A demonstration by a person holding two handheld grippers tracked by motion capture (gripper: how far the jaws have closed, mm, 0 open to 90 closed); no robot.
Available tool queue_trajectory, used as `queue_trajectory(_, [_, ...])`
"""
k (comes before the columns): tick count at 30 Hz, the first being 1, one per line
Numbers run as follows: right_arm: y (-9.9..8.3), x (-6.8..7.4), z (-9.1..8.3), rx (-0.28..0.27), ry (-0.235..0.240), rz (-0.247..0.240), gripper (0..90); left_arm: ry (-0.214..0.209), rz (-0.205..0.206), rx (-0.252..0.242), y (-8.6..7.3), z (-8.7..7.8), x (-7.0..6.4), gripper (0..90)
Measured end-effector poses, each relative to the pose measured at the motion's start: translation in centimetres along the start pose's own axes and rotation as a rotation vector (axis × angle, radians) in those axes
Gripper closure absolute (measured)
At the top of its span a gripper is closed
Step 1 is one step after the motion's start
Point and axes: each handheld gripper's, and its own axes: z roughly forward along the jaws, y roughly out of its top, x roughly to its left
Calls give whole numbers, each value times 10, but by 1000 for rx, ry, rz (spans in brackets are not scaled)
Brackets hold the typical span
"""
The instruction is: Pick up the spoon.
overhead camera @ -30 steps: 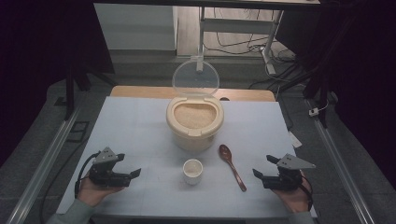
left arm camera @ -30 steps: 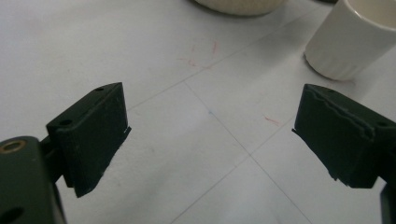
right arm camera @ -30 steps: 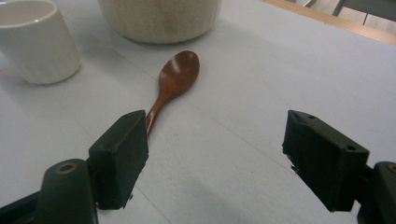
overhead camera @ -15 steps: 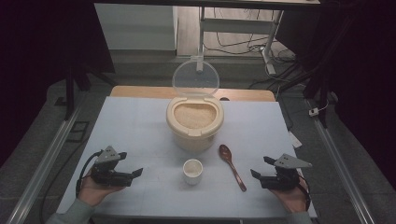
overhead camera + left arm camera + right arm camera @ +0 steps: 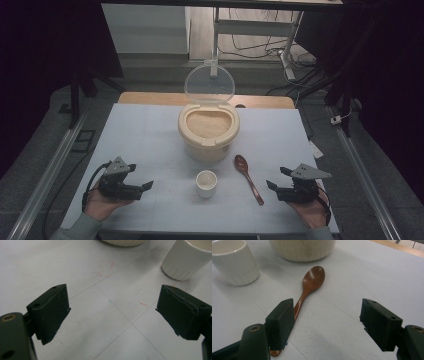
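Dim lab room w/ cables and metal frames behind; up front a pale grey-white worktop [image 5: 150, 135] laid over a wooden board. Centre-back sits a cream round plastic rice container [image 5: 208, 131], its clear hinged lid [image 5: 209, 83] tipped up and back, prob. so the grain inside is reachable from the person's side. Just in front of it stands a small white ceramic cup [image 5: 206, 183], empty as far as visible, and beside that a dark brown wooden spoon [image 5: 248, 178], bowl end toward the container, handle angled toward the right hand, i.e. laid out for an easy pickup.

Left tool [image 5: 137, 181] rests low on the worktop in the person's left hand, jaws spread wide, nothing between them. In the left gripper view the cup [image 5: 186, 260] is ahead and off to one side of the jaws, apart from them.

Right tool [image 5: 279, 179] also released, jaws wide apart, empty. In the right gripper view the spoon [image 5: 310, 283] lies ahead, its handle running down behind the near jaw; handle tip pokes out below that jaw, so the spoon isn't between the jaws. Contact w/ the jaw: can't tell. Judgement: the spoon is the likely first pickup, and the right tool would need a small sideways shift to straddle the handle.
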Motion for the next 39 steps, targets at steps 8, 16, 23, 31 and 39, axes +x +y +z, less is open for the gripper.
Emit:
queue_trajectory(8, [13,6,-2,38,8,10,295,2,-8,5,-1,1,1,110])
queue_trajectory(16, [32,14,-6,41,19,-7,314,-3,3,14,-2,1,-2,110])
queue_trajectory(23, [53,23,3,129,43,1,332,-3,6,15,-1,2,-2,110])
queue_trajectory(31, [71,36,21,291,51,13,342,-4,15,24,-1,5,-2,109])
queue_trajectory(39, [78,44,39,394,23,48,351,-11,17,28,-1,6,-3,109])
